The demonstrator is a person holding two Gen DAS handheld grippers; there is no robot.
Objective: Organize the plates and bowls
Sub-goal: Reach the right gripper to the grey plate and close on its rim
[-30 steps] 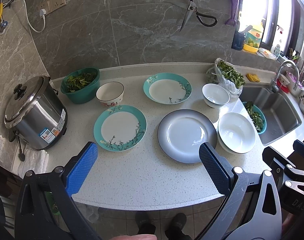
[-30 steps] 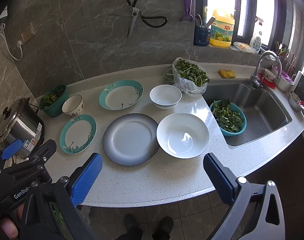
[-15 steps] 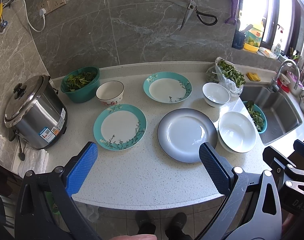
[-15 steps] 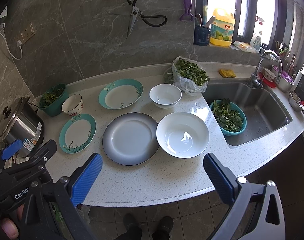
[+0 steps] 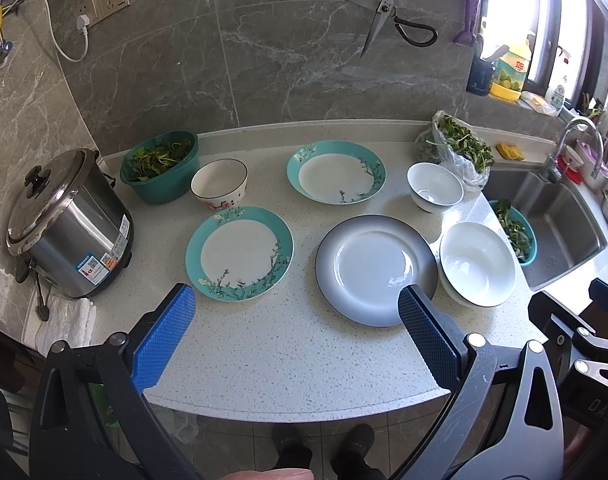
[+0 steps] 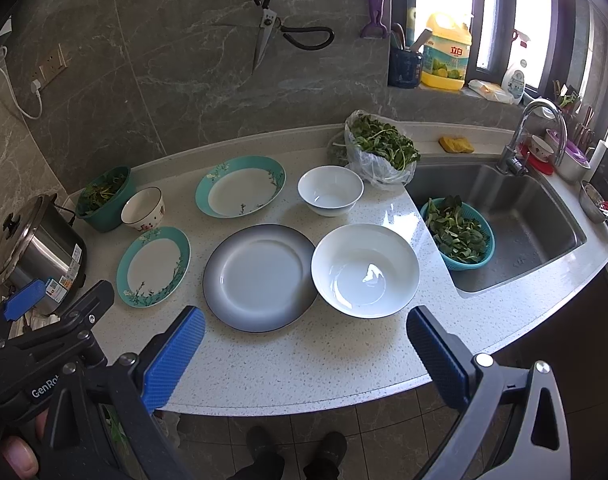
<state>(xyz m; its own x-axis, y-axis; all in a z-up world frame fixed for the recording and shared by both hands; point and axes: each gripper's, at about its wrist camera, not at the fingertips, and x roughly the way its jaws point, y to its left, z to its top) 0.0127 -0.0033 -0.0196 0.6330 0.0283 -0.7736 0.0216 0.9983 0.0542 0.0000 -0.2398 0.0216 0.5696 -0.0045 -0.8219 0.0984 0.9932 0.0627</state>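
3 plates and 3 bowls sit loose on the speckled white counter point(image 5: 287, 344), none stacked. Near teal-rimmed plate point(image 5: 239, 253) lies front left; far teal-rimmed plate point(image 5: 336, 171) behind it, toward the wall. Grey-rimmed plate point(image 5: 376, 270) sits front centre, its right edge just beside, perhaps touching, the large white bowl point(image 5: 478, 264). Small white bowl point(image 5: 435, 186) stands behind that pair, beside a plastic bag of greens point(image 5: 462, 148). Dark-rimmed patterned bowl point(image 5: 219, 180) stands far left, touching or nearly touching a green basin of leaves point(image 5: 159, 166). Steel cooker point(image 5: 65, 224) at the counter's left end. Sink point(image 6: 520, 220) to the right holds a teal colander of greens point(image 6: 458, 234). Left gripper point(image 5: 295, 332) hovers above the counter's front edge, jaws spread wide, nothing between the blue pads. Right gripper point(image 6: 304, 352) likewise wide apart and empty, held off the front edge facing the grey-rimmed plate and large white bowl. Scissors point(image 6: 279, 36) hang on the grey stone wall.
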